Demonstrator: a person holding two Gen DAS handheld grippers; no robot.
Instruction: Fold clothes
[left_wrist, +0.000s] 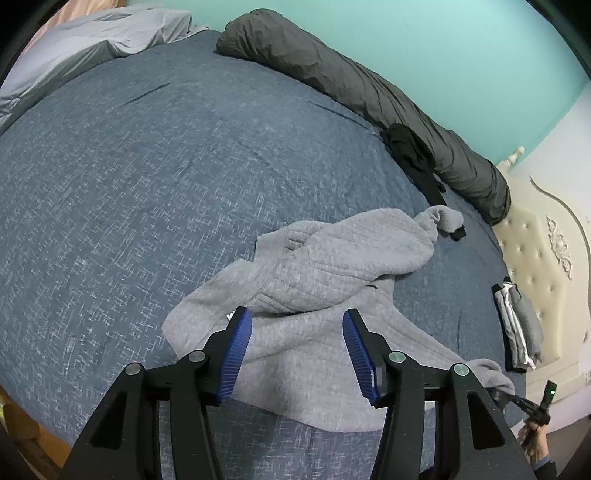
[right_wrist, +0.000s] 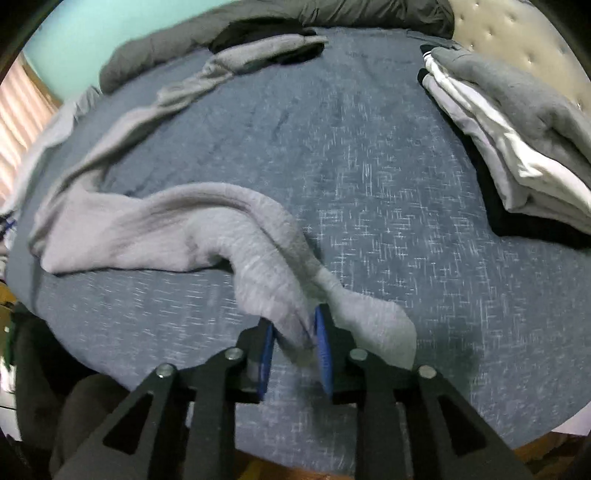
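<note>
We see the grey sweatshirt (left_wrist: 314, 295) lying rumpled on the blue bedspread (left_wrist: 129, 184). Our left gripper (left_wrist: 297, 325) hangs open above it, while our right gripper (right_wrist: 293, 332) has a sweatshirt fold between its narrowly parted pads. A folded clothes stack (right_wrist: 517, 129) sits far right.

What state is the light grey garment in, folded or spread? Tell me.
Not folded: the light grey garment lies crumpled on the bed, sleeves trailing.

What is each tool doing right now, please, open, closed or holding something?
Left tool: open, above the grey sweatshirt, gripping nothing.
Right tool: part open, with a fold of the grey sweatshirt between its pads; a firm pinch cannot be told.
</note>
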